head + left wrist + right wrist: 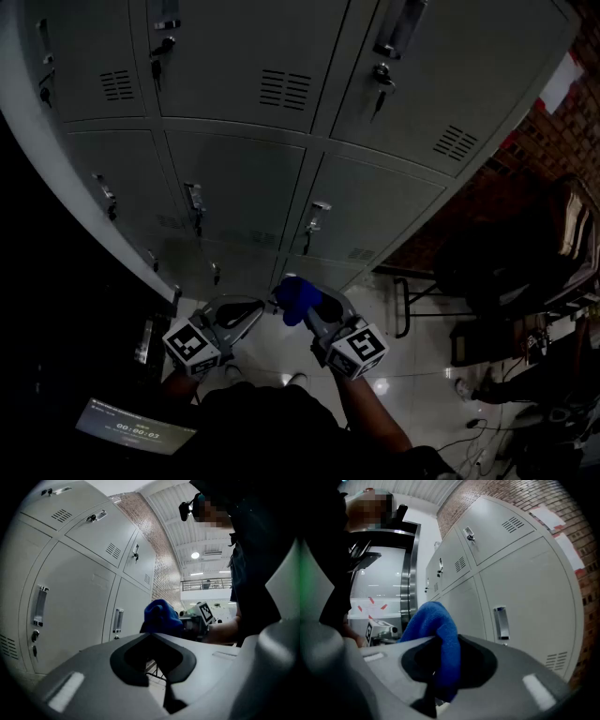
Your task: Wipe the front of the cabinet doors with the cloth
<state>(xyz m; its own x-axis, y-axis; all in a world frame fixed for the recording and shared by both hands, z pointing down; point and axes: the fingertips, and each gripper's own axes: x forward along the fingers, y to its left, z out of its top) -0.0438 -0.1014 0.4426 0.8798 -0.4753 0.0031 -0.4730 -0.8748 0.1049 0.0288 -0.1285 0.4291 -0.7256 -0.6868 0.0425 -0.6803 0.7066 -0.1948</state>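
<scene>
Grey metal cabinet doors (234, 187) with recessed handles and vent slots fill the upper part of the head view. They also show in the left gripper view as cabinet doors (75, 616) and in the right gripper view as cabinet doors (525, 597). My right gripper (305, 311) is shut on a blue cloth (298, 300), a little short of the lowest doors. The cloth (436, 630) bulges out above the right gripper (438, 677). My left gripper (246, 317) is beside it, shut with nothing in it. From the left gripper (159, 672) the cloth (161, 617) shows just ahead.
A glossy tiled floor (412, 366) lies below. To the right stand a black metal frame (412, 295), dark bags (525, 262) and a brick wall (562, 141). Cables (469, 433) trail at lower right. A device with a lit display (136, 428) sits at lower left.
</scene>
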